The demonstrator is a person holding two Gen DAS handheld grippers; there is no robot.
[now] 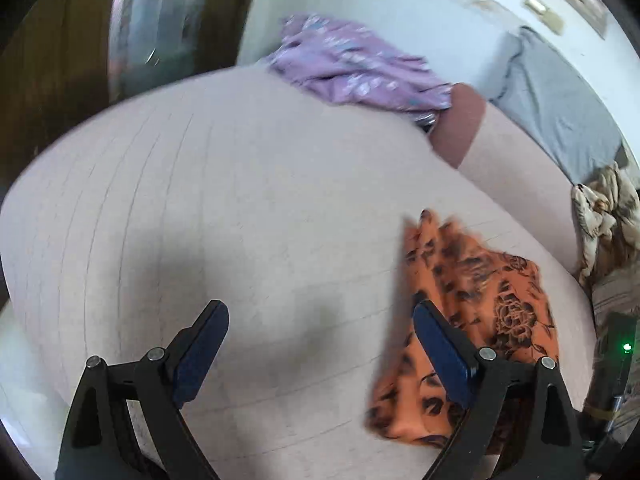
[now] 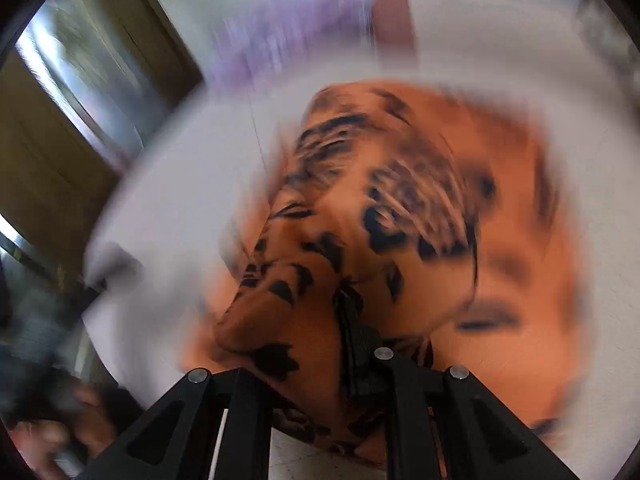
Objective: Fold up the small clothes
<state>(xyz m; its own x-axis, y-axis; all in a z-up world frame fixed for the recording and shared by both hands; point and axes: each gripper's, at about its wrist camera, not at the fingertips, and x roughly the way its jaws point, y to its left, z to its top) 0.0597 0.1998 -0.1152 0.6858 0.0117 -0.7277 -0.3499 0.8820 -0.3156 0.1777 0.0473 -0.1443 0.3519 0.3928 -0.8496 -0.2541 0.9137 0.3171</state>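
Left claw (image 1: 320,344) we hold wide, empty, over table (image 1: 200,200); right claw (image 2: 352,320) pinches orange floral garment (image 2: 400,200), purple garment (image 1: 352,68) at twelve o'clock.

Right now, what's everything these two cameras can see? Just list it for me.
Orange garment: one, orange with black floral print, on the table's right side, bunched in the right gripper.
Purple garment: one, lilac patterned, crumpled at the table's far edge.
Table: one, pale with thin lines.
Grey cloth: one, beyond the table, right.
Beige patterned fabric: one, far right edge.
Left gripper: black, blue pads, open, empty above the table.
Right gripper: black, shut on the orange garment.
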